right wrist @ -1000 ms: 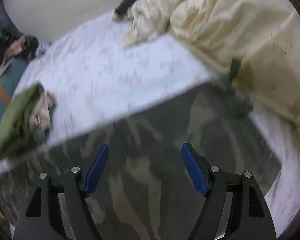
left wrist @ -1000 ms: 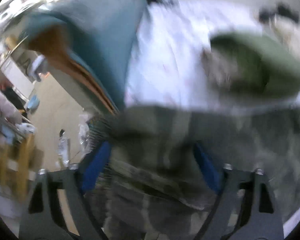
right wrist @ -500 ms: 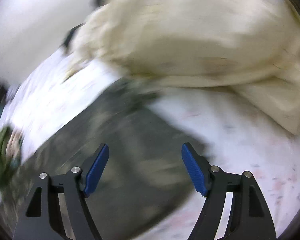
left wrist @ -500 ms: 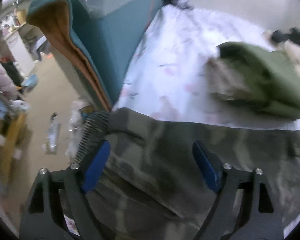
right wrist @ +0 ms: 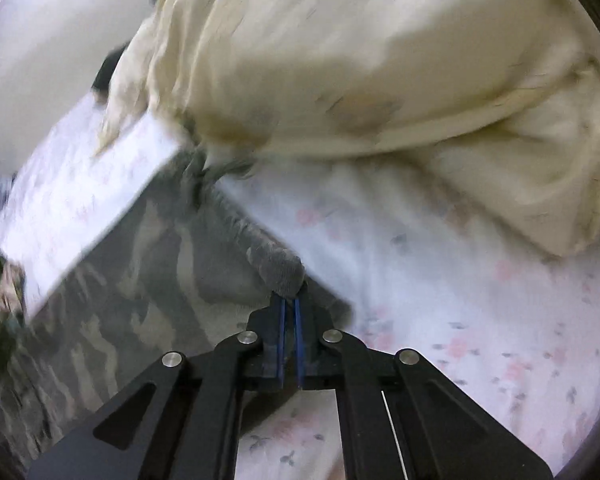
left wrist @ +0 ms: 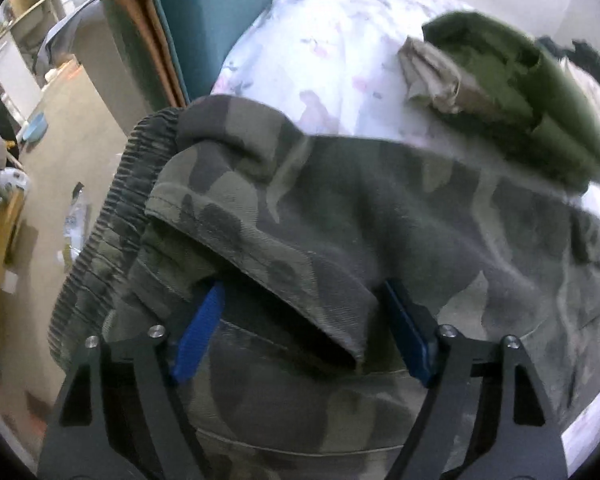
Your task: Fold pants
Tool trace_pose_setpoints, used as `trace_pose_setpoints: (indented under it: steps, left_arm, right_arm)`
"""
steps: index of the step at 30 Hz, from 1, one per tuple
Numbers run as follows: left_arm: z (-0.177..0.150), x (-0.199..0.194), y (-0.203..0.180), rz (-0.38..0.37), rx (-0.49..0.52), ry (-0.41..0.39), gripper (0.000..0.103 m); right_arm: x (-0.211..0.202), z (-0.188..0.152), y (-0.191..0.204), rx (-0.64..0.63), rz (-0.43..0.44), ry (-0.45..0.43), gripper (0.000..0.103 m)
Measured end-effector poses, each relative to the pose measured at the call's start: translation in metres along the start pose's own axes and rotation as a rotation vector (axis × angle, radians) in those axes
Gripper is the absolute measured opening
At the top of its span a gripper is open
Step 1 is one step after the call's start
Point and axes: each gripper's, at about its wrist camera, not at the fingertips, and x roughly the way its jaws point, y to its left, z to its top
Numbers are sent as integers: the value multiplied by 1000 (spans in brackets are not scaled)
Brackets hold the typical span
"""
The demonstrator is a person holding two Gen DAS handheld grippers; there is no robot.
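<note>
Two claws: my right gripper is clenched on the camo pants hem at frame centre; my left gripper, closing astride the waistband low in frame, could snag extra layers.

Bare floral bed sheet at lower right of the right wrist view is open room. The cream duvet blocks the top; folded green clothes crowd the left view's upper right.

Soft indoor light, no glare; fisheye bending at dark rims; motion blur in right view.
</note>
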Motion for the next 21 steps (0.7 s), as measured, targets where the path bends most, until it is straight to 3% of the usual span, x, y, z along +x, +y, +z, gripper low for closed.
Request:
trace_pose_setpoints:
  steps: [4, 6, 8, 9, 11, 13, 16, 19, 21]
  left_arm:
    - [2, 2, -3, 20, 22, -11, 76]
    - [1, -4, -6, 33, 38, -27, 76]
    - [0, -13, -9, 24, 46, -52, 75]
    - [-1, -22, -13, 0, 48, -80, 75]
    - [-2, -45, -23, -37, 65, -147, 75]
    - [-9, -66, -43, -83, 104, -198, 75]
    - [-23, -80, -82, -155, 168, -212, 75]
    - [-41, -60, -111, -162, 200, -113, 75]
    - [-56, -33, -112, -92, 215, -21, 75]
  right_arm:
    - [29, -12, -7, -11, -138, 90, 3]
    - [56, -23, 6, -66, -224, 138, 10]
    - [57, -28, 19, -107, -273, 112, 17]
    - [54, -28, 24, -105, -270, 102, 29]
    - [37, -29, 37, -97, -240, 45, 40]
    - [13, -37, 62, -114, -173, -23, 42]
    - [-8, -69, 121, -247, 133, 28, 42]
    - [-2, -118, 187, -441, 311, 167, 38]
    - [8, -147, 210, -539, 283, 212, 37]
